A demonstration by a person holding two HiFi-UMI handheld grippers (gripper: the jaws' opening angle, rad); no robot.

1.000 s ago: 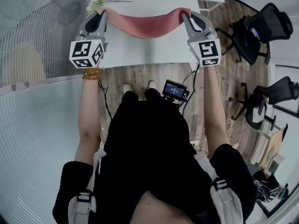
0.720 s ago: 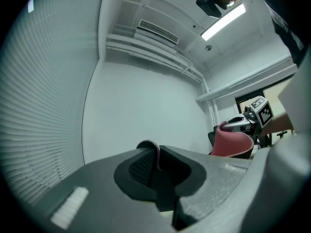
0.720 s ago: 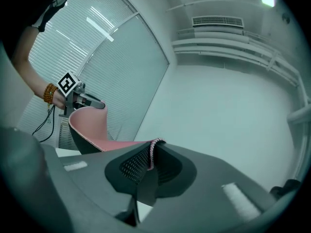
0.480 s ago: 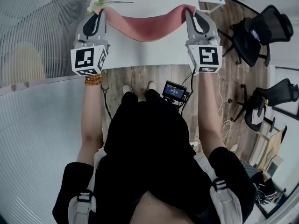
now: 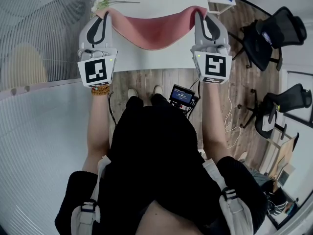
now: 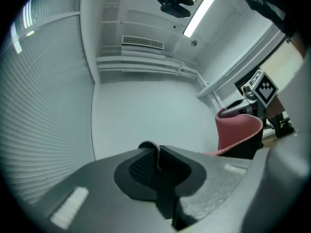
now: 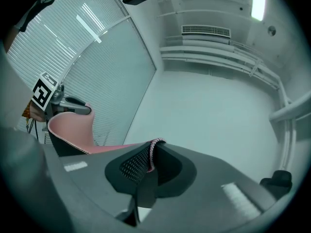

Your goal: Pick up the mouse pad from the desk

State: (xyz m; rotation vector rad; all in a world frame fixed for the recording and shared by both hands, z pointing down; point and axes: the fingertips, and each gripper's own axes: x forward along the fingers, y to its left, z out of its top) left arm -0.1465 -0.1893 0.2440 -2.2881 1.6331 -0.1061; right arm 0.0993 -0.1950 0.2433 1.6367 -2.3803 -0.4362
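Left tongs (image 5: 104, 14), right tongs (image 5: 198, 14) pinch mouse pad (image 5: 151, 31) edges.

Mousepad (image 5: 154, 31) above desk (image 5: 146, 58), between left gripper (image 5: 104, 13), right gripper (image 5: 198, 13).

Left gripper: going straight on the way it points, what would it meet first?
The left gripper is shut on the mouse pad; beyond it, likely only the white wall.
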